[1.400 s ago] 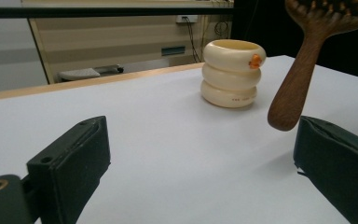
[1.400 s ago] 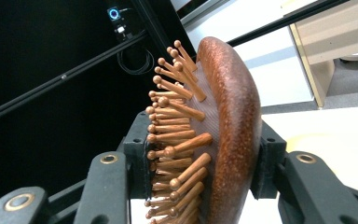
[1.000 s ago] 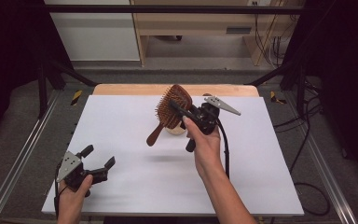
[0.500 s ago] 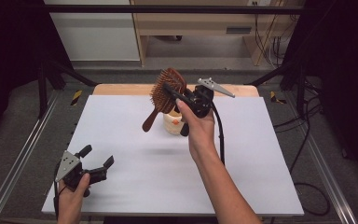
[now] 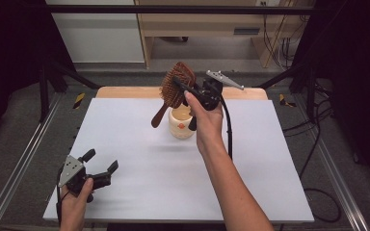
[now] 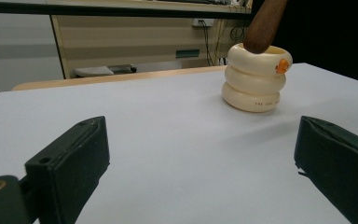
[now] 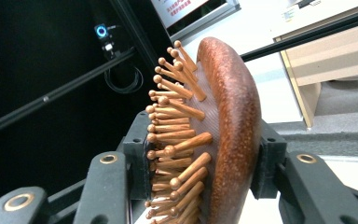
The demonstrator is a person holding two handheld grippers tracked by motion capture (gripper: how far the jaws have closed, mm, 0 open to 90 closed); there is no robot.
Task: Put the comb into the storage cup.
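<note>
Around your white table top [image 5: 125,130] there's a wooden strip [image 5: 125,91] running along the far edge, and a metal rail down the left [image 5: 19,168] and the right [image 5: 337,178]. Yellow-black markers sit on the floor off both far corners [image 5: 79,100] [image 5: 283,100]. Past that you've got a white cabinet [image 5: 96,33] far left, a wooden desk [image 5: 212,24] beside it, and cables [image 5: 279,48] hanging far right.
</note>
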